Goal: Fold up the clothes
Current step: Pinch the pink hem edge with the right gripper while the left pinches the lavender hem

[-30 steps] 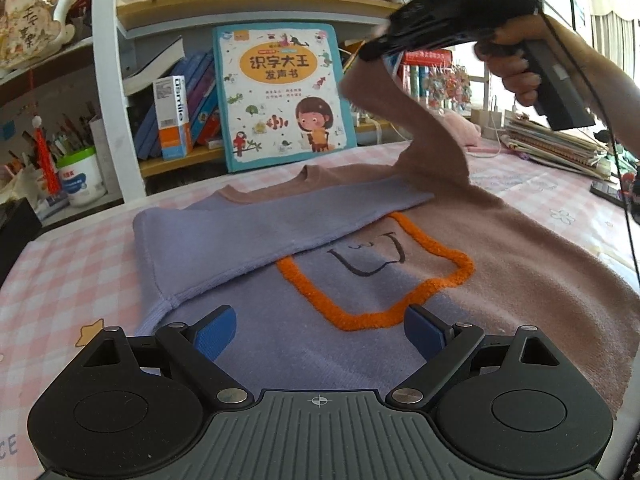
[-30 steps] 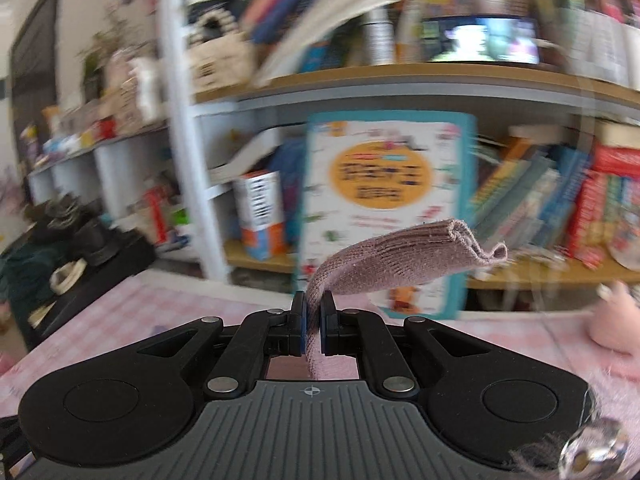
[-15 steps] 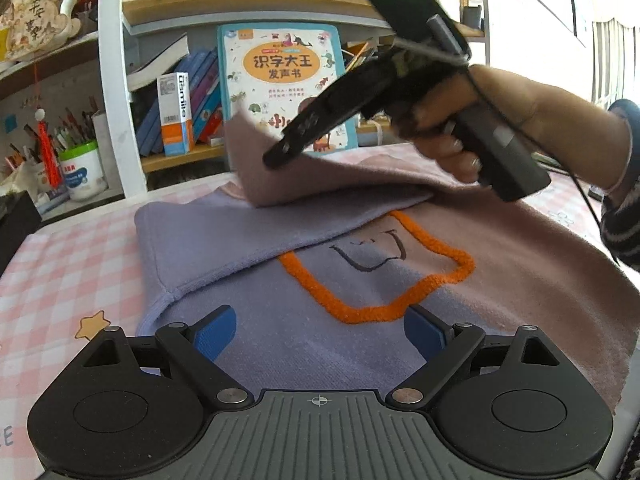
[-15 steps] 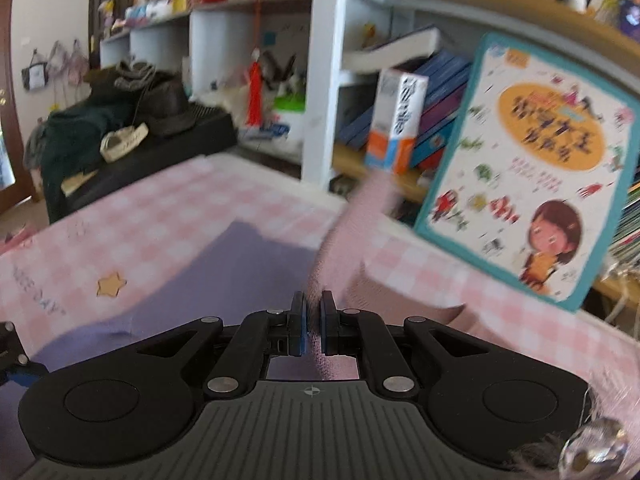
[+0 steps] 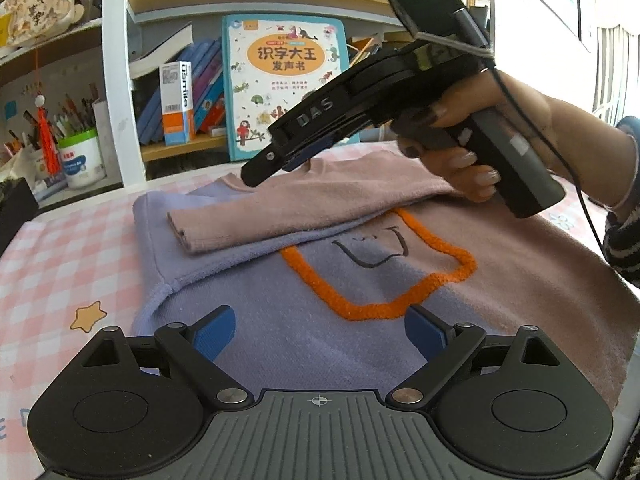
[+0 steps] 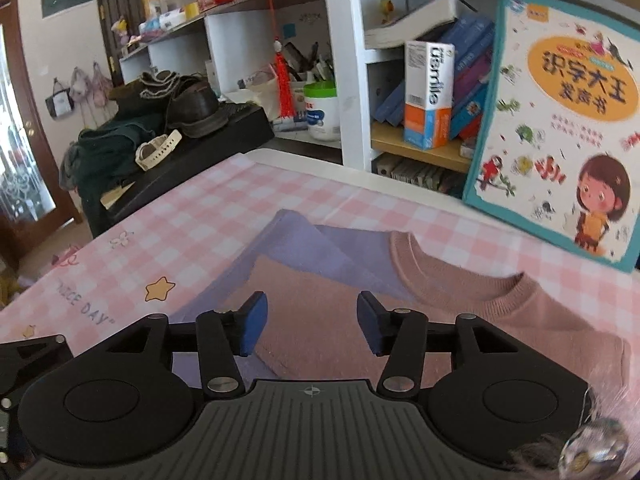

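Sleeve (image 5: 280, 212) of sweater (image 5: 360, 280) now down, laid flat across chest on pink-checked desk (image 5: 60, 248); half a second ago clamped and carried leftward by right gripper (image 6: 310, 326). Jaws of that gripper now released, spread just above pink cloth, nothing between them. Left gripper (image 5: 320, 334) parked over hem, jaws wide apart, holding nothing. Both sleeves apparently folded in. Next, likely: body fold, hem toward collar (image 6: 452, 280).
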Motion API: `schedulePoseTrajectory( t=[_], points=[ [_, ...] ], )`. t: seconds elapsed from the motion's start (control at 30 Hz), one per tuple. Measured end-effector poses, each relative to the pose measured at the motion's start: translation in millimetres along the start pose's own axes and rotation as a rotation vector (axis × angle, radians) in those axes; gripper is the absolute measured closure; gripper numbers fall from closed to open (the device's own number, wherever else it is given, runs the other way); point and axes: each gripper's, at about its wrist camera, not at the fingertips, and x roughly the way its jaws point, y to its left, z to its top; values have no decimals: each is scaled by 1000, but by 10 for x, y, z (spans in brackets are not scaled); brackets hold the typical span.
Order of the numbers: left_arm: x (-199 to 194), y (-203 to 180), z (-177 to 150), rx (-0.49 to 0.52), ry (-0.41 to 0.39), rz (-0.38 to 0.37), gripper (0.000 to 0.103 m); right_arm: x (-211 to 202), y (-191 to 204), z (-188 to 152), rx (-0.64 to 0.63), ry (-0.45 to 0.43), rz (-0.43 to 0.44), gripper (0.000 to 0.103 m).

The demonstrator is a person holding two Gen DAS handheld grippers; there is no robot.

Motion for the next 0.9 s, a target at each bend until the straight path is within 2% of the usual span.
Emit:
schedulePoseTrajectory(
  t=[0.13,0.2,0.67,0.9],
  points=[
    [15,3,4,-1,8,0,9,-92,-83,-59,87,11,59,55],
    [24,8,6,-4,11,3,9,-161,-92,-99,100,10,63,55],
    [86,-13,8,3,53,7,9,-822,-190,-710,111,22,-116,53],
    [97,-37,0,13,64,8,9,-1198,-300,-1040,216,10,-181,53]
  ],
)
